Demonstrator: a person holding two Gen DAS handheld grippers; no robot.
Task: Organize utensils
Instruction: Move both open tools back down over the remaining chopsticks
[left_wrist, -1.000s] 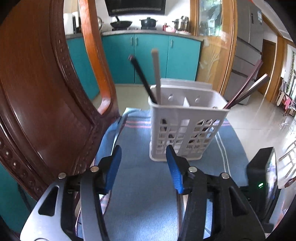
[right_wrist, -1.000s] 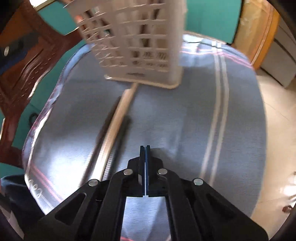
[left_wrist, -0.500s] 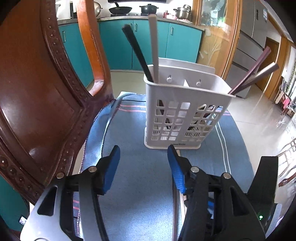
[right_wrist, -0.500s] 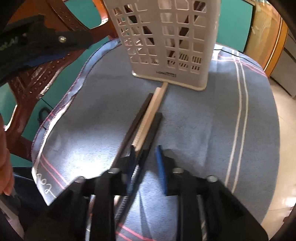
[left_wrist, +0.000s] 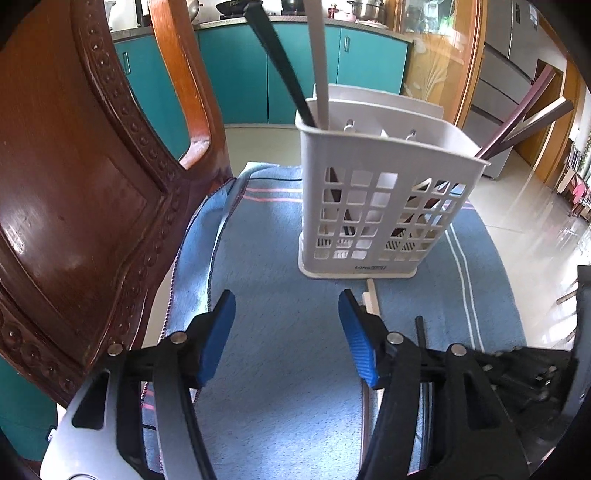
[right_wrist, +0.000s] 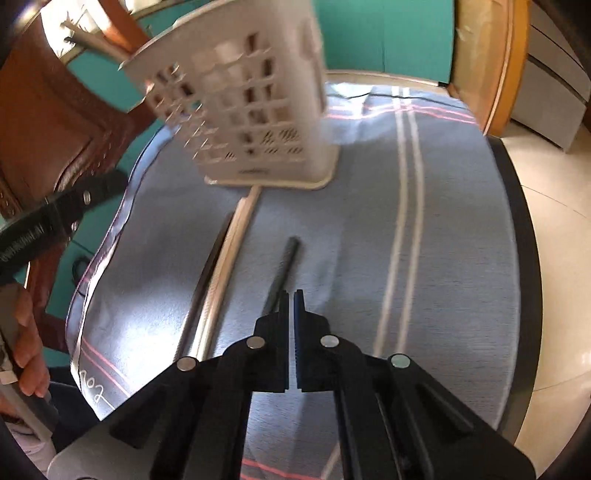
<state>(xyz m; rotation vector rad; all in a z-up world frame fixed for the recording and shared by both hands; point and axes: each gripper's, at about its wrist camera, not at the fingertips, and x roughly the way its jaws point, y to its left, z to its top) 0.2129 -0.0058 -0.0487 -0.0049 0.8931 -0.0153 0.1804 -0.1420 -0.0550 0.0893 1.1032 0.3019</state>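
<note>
Blue cloth (right_wrist: 436, 236) blurred; right tool (right_wrist: 290, 295) pinching black chopstick (right_wrist: 286, 264); left tool (left_wrist: 286, 332) spread.

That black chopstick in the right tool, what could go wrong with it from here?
1. The right tool pinches the black chopstick near one end, so the long free end may swing or slip.
2. The basket is light and already holds sticks; a bump could tip it.
3. The pale chopstick lies close beside and might get knocked off the cloth.
</note>
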